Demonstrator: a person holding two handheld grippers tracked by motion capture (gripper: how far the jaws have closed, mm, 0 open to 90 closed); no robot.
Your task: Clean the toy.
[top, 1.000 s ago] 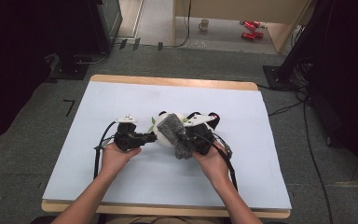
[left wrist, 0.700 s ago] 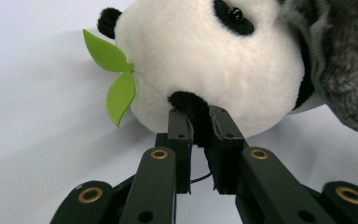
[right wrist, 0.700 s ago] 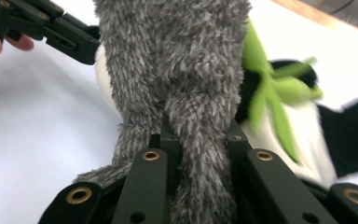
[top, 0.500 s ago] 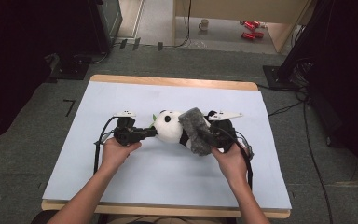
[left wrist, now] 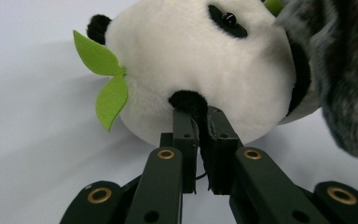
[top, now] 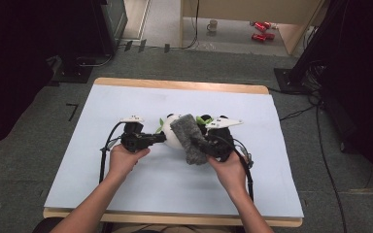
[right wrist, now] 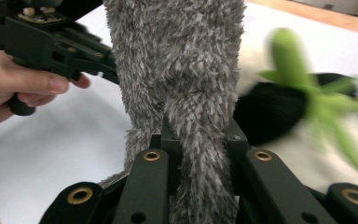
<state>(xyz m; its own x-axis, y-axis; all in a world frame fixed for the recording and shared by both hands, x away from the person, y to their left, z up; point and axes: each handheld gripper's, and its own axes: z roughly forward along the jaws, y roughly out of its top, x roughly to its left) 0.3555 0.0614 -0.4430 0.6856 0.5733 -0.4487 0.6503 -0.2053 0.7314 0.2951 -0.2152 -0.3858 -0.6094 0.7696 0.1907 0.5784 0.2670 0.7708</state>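
Note:
A panda plush [top: 171, 132] lies mid-table with green felt leaves [left wrist: 107, 77] by its head. My left gripper [top: 161, 138] reaches in from the left. Its jaws have just been closing, and the left gripper [left wrist: 198, 116] is now shut on a small black ear [left wrist: 189, 100] of the panda [left wrist: 191, 60]. A grey fuzzy cloth [top: 189, 140] drapes over the panda's right side. My right gripper [top: 207, 146] is shut on the grey cloth [right wrist: 186, 70], which hangs up between the right gripper [right wrist: 198, 128] jaws. The panda's body [right wrist: 270, 112] lies behind the cloth, blurred.
The pale table mat [top: 126, 194] has a wooden edge [top: 175, 85] at the far side. Cables [top: 106, 150] trail from both grippers. On the floor beyond stand a mug [top: 213, 24], red objects [top: 260, 30] and black stands [top: 73, 73].
The right gripper carried the grey cloth to the right, baring the panda's head, then brought it partly back left. The left gripper stayed put at the panda's head.

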